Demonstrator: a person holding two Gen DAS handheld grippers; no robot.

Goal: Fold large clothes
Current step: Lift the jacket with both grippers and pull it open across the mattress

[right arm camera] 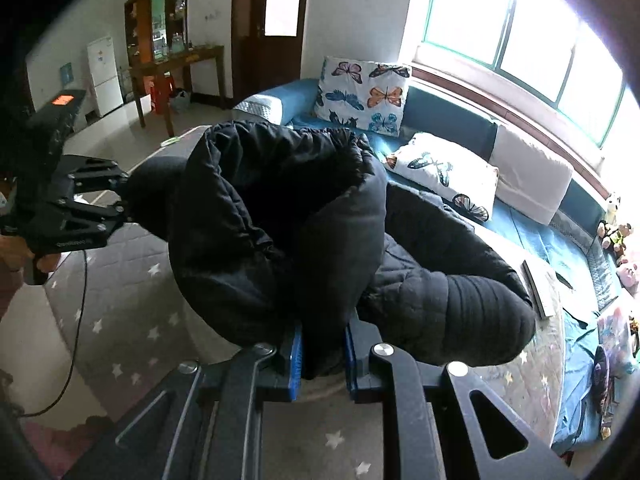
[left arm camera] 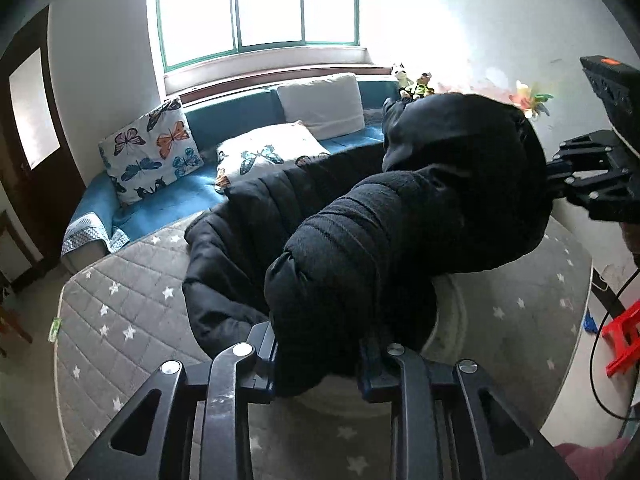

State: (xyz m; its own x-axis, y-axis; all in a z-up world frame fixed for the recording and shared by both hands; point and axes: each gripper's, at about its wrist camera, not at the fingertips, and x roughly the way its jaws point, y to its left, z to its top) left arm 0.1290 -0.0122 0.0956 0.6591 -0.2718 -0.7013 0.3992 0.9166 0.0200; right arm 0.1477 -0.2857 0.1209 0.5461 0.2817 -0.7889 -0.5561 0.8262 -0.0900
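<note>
A black quilted puffer jacket (left arm camera: pixel 400 216) hangs in a thick bundle above a grey star-patterned mattress (left arm camera: pixel 120 312). In the left wrist view my left gripper (left arm camera: pixel 318 364) is shut on a padded fold of the jacket, which fills the gap between its blue-padded fingers (left arm camera: pixel 264 356). My right gripper (left arm camera: pixel 558 178) grips the jacket's far right side there. In the right wrist view my right gripper (right arm camera: pixel 323 348) is shut on another black fold of the jacket (right arm camera: pixel 280 216). The left gripper (right arm camera: pixel 122 204) holds the jacket's left edge. The lower part of the jacket rests on the mattress (right arm camera: pixel 120 312).
A blue sofa (left arm camera: pixel 192 196) with butterfly pillows (left arm camera: pixel 152 152) and a white cushion (left arm camera: pixel 320 104) runs under the window. Soft toys (left arm camera: pixel 412 80) sit at its end. A red stool (left arm camera: pixel 624 340) and a black cable (left arm camera: pixel 600 344) are at the right. A book (right arm camera: pixel 538 288) lies on the mattress.
</note>
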